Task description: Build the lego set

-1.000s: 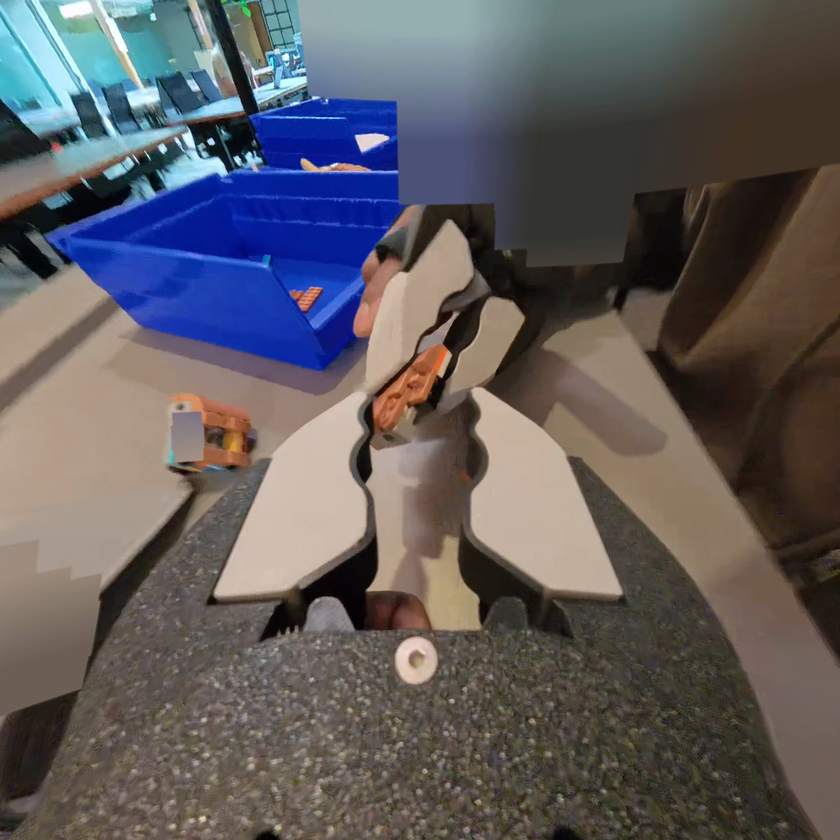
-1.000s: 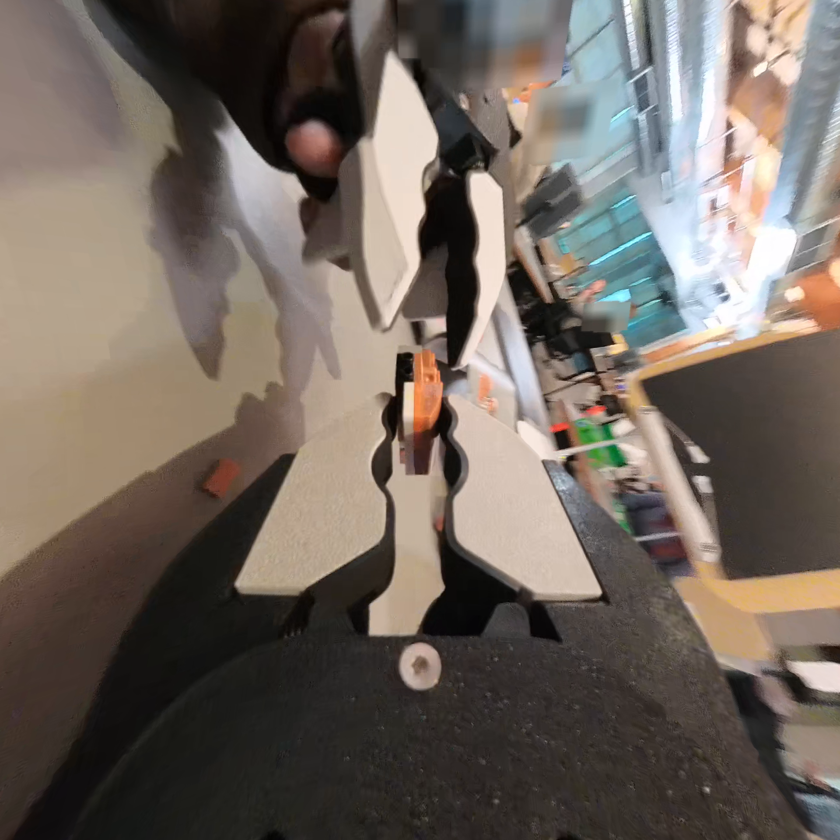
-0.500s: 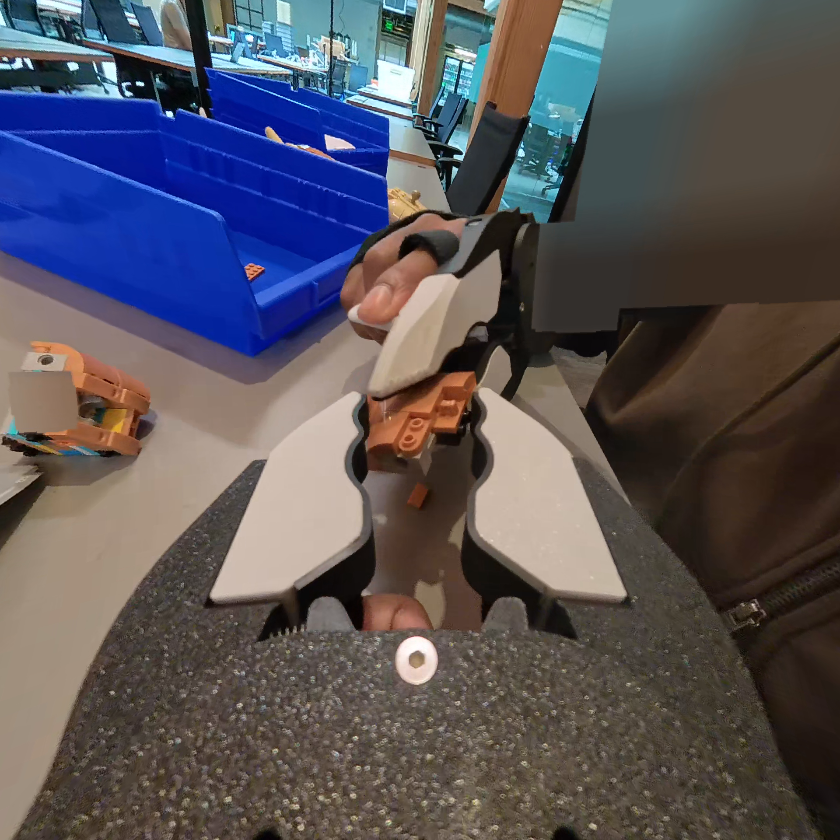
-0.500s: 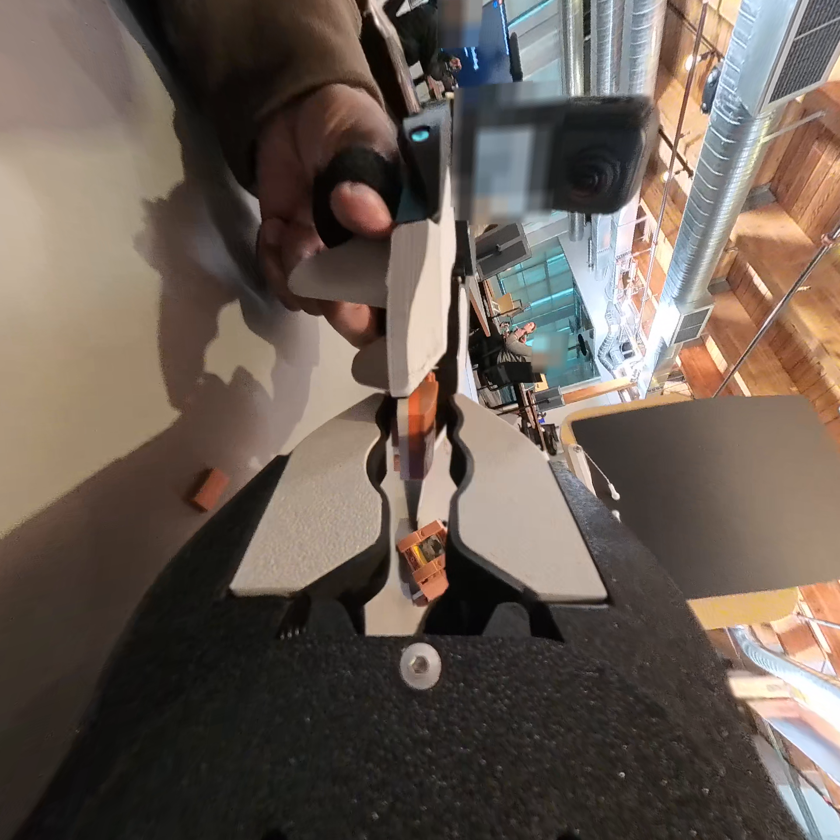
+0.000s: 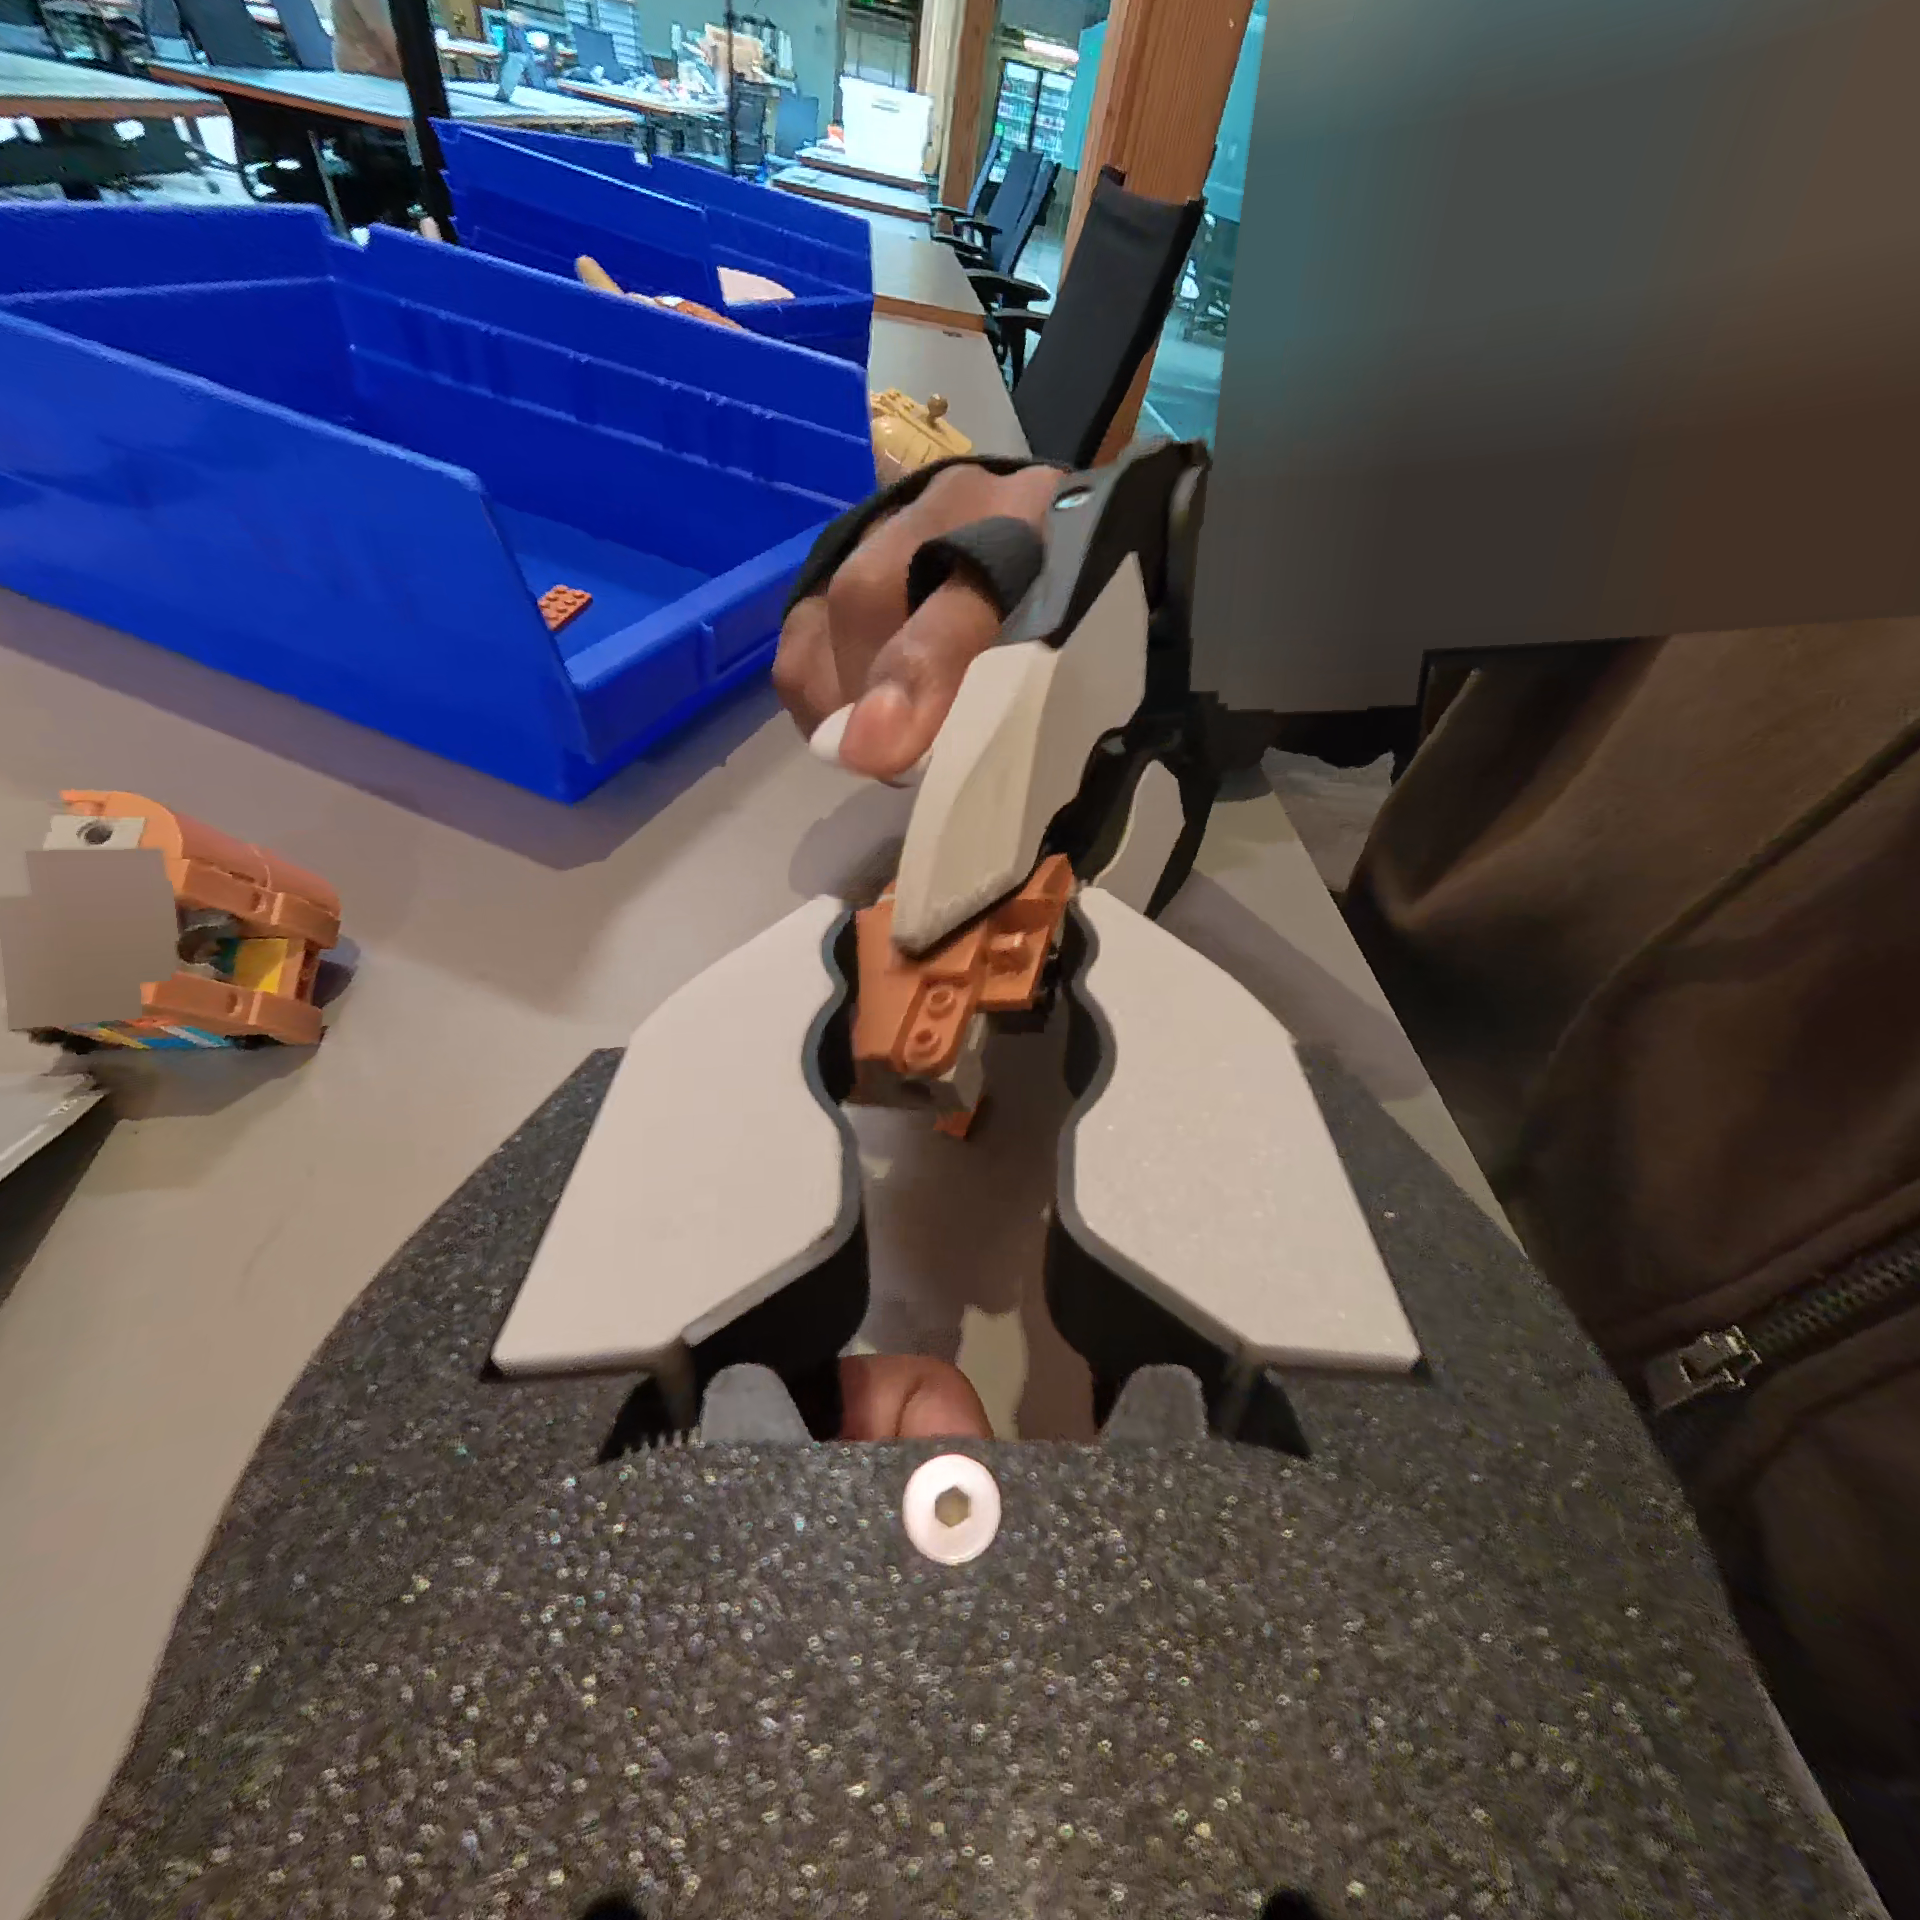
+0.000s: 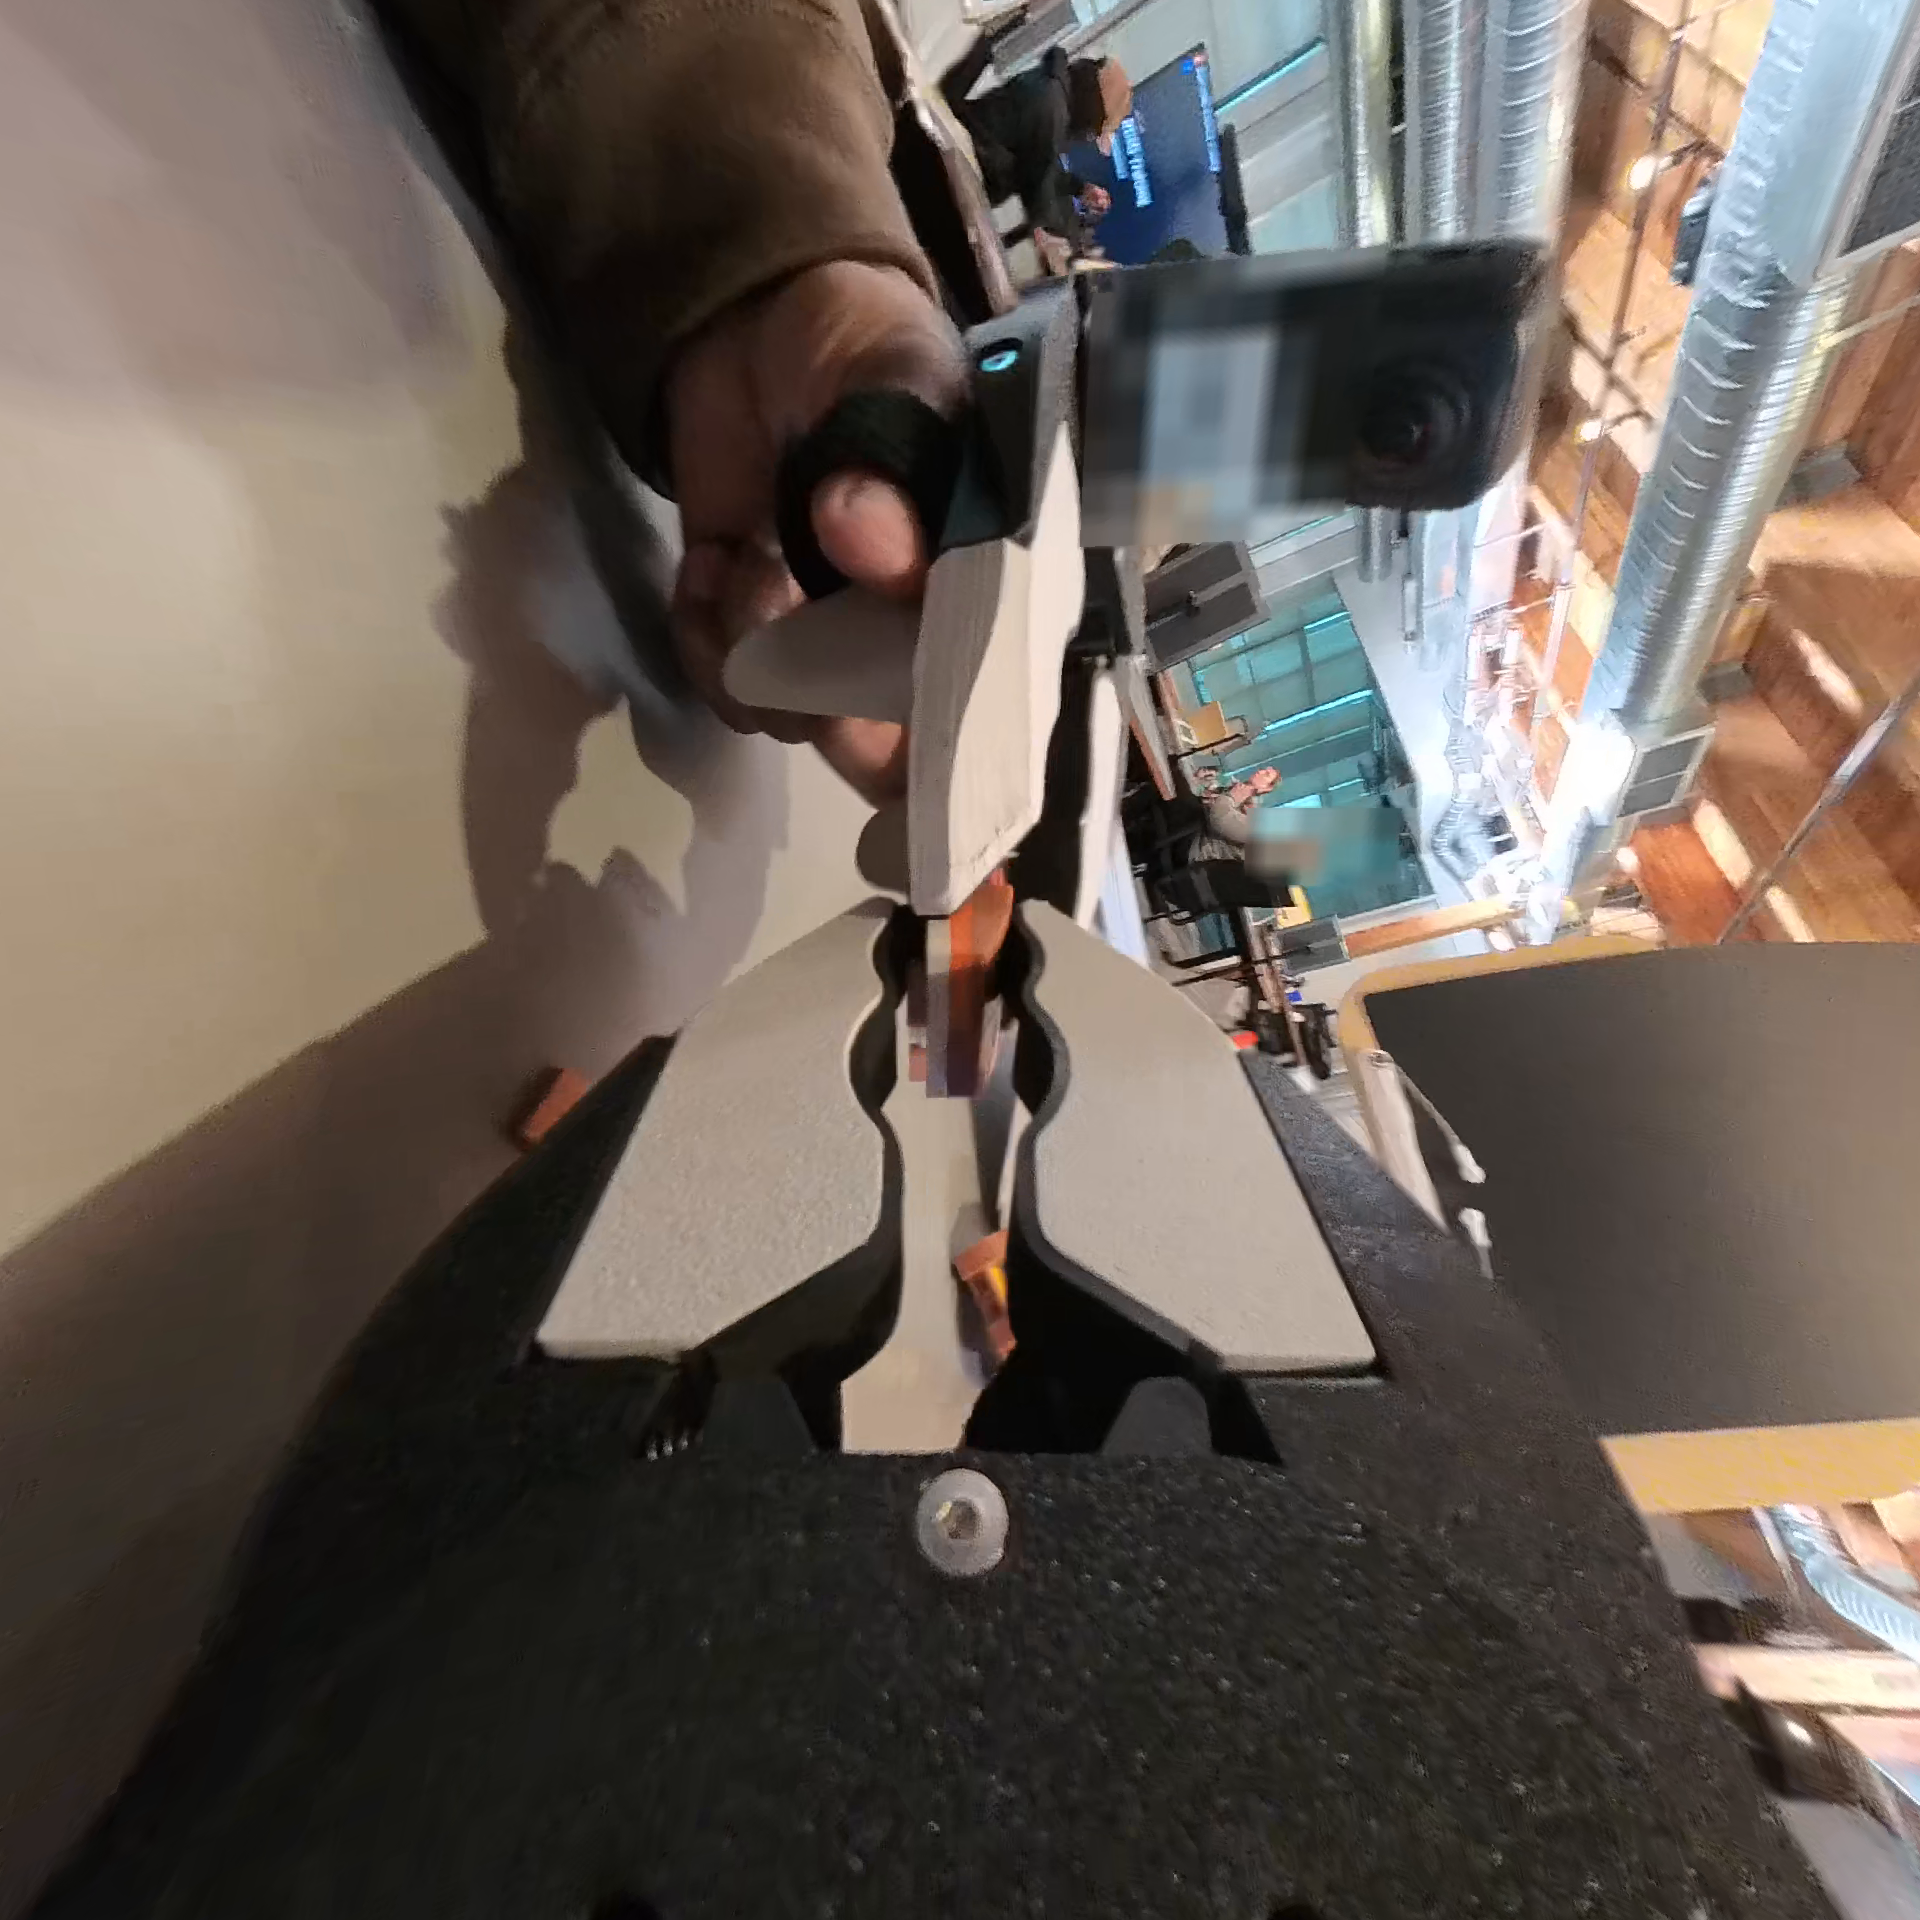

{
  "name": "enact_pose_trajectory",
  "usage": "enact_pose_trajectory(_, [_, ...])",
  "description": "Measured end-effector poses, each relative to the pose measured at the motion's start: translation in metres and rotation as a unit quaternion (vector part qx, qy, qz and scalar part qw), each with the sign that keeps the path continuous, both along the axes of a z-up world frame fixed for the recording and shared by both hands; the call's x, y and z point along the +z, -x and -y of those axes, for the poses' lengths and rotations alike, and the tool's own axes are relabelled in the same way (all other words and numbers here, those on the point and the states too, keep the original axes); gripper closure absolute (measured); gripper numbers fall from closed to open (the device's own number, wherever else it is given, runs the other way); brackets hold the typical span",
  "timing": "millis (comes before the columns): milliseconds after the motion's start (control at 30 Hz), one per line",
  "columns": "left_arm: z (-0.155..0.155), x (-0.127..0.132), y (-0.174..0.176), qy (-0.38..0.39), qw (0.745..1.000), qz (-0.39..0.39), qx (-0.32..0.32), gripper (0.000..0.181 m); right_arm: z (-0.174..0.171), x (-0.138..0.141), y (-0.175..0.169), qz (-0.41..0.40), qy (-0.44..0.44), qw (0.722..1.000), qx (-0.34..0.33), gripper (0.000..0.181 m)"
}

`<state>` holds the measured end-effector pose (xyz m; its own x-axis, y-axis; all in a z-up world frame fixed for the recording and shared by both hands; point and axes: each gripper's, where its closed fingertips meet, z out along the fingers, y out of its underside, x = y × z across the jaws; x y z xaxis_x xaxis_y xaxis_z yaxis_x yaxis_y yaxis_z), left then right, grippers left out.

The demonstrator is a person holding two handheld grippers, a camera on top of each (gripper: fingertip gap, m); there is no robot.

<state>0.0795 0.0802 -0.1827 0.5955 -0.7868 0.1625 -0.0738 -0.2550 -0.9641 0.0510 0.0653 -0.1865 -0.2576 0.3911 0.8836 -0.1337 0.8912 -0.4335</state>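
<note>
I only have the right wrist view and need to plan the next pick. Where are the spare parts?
Observer: A blue bin stands on the table, left of the tools and farther back, its open front facing them.
Operator: Anything in it?
Observer: One flat orange plate lies on its floor.
Operator: I see the held piece edge-on only. What is it?
Observer: The left view shows the orange assembly with its studded face up and a grey part underneath.
</note>
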Motion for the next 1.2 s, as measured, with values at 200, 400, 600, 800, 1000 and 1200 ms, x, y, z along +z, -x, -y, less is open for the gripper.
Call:
enact_pose_trajectory(200, [0.006,0.002,-0.005,0.013,1.0,-0.002,-0.019,0.155,0.008,-0.004,-0.002,0.009,0.005,1.0,0.017,0.164])
enact_pose_trajectory(400, [0.007,0.016,0.006,-0.028,1.0,0.008,-0.005,0.135,-0.006,0.002,0.004,0.011,0.08,0.997,-0.011,0.164])
enact_pose_trajectory(600, [0.006,0.01,0.017,-0.169,0.976,-0.134,0.021,0.143,-0.008,0.018,0.001,0.042,0.24,0.97,0.025,0.164])
enact_pose_trajectory(800, [0.005,0.005,0.011,-0.218,0.96,-0.172,0.02,0.149,-0.001,0.021,-0.002,0.063,0.299,0.95,0.057,0.164])
enact_pose_trajectory(1000, [0.008,0.006,0.008,-0.21,0.966,-0.148,0.008,0.157,0.003,0.022,-0.006,0.072,0.306,0.946,0.081,0.163])
enact_pose_trajectory(1200, [0.006,0.005,0.011,-0.201,0.968,-0.15,0.016,0.158,0.0,0.022,-0.004,0.058,0.293,0.952,0.069,0.162])
